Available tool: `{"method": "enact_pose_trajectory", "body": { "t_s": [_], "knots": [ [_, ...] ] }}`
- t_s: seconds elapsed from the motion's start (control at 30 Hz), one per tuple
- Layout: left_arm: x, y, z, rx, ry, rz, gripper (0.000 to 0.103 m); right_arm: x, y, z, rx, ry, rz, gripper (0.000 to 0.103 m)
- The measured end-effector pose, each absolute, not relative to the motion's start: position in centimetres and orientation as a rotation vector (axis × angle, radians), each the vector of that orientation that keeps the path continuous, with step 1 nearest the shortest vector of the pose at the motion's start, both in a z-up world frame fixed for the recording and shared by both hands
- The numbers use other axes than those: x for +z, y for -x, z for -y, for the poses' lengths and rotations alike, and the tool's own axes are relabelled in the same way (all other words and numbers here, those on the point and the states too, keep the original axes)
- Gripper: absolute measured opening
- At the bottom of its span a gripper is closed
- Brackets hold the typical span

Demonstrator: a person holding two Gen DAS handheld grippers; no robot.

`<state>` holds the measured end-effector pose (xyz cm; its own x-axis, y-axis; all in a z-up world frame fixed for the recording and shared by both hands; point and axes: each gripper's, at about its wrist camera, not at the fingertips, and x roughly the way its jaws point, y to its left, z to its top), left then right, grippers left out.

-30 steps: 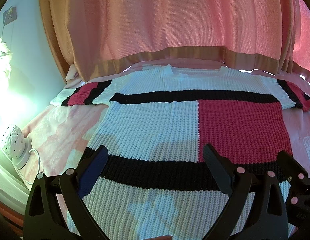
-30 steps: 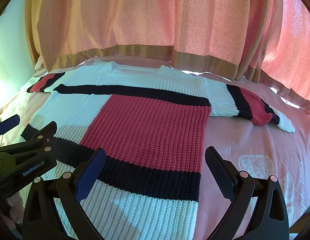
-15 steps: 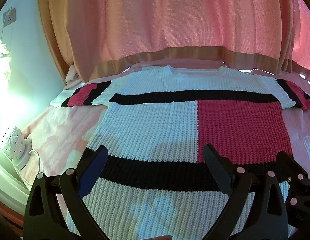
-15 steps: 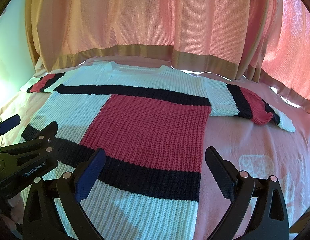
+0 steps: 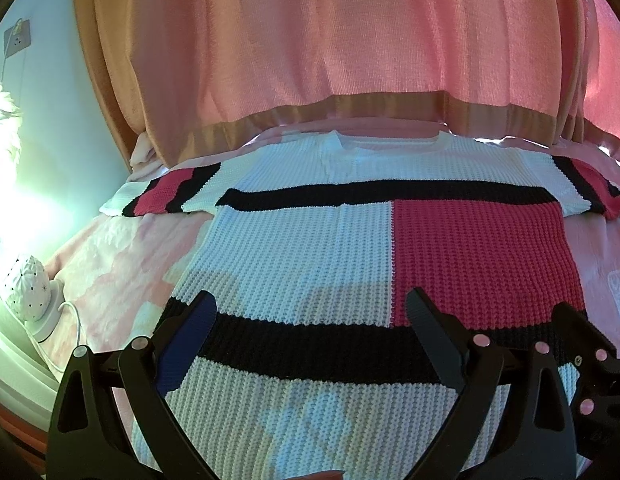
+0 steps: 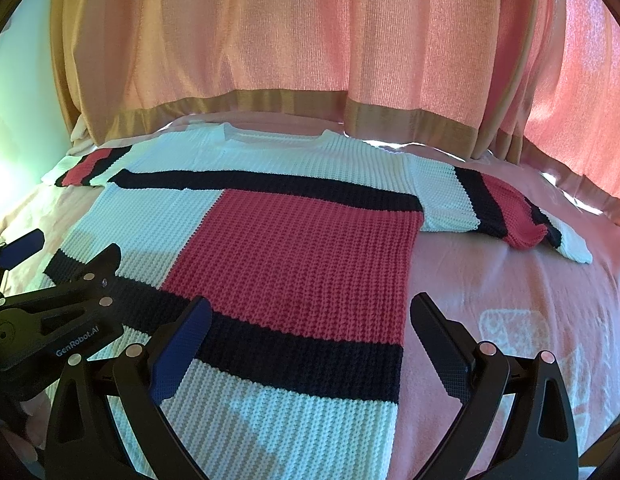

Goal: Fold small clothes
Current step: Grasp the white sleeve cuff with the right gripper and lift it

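We find almost nothing changed over the last second: the white, black and red knitted sweater [image 5: 350,264] lies flat on the pink bed [image 6: 510,300], both tools, left [image 5: 310,322] and right [image 6: 310,326], spread and empty above its hem, folding not begun.

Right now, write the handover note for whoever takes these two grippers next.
Left gripper: open, empty, over the hem end of the sweater.
Right gripper: open, empty, over the sweater's hem corner on the right.
The sweater lies flat and spread on the pink bed cover, neckline toward the curtain, right sleeve and left sleeve both out to the sides.
Done: garment laid out.
Left: every fold; nothing is gripped yet.
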<state>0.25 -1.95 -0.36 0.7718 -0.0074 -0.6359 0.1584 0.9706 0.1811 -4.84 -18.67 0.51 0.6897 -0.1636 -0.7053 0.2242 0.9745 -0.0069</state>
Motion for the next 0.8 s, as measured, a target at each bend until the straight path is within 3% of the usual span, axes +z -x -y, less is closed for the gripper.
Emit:
{"method": "enact_pose_trajectory", "body": {
  "t_s": [0.17, 0.37, 0.63, 0.73, 0.8],
  "knots": [
    [0.8, -1.3, 1.7, -0.082, -0.190, -0.701, 0.094, 3.0, 5.1, 21.8, -0.199, -0.121, -0.717, 0.098],
    [5.2, -3.6, 2.1, -0.207, -0.065, -0.665, 0.096, 6.7, 5.6, 36.7, -0.350, -0.269, -0.634, 0.098],
    [2.8, -6.4, 6.0, -0.218, -0.038, -0.750, 0.097, -4.0, 6.7, 56.7, -0.531, -0.701, -0.743, 0.098],
    [1.9, -7.0, 7.0, -0.230, -0.070, -0.761, 0.097, -8.5, 8.1, 61.0, -0.552, -0.938, -0.709, 0.098],
    [1.5, -7.3, 7.3, -0.207, -0.093, -0.748, 0.098, -9.1, 9.2, 62.7, -0.531, -0.995, -0.577, 0.098]
  ]
}}
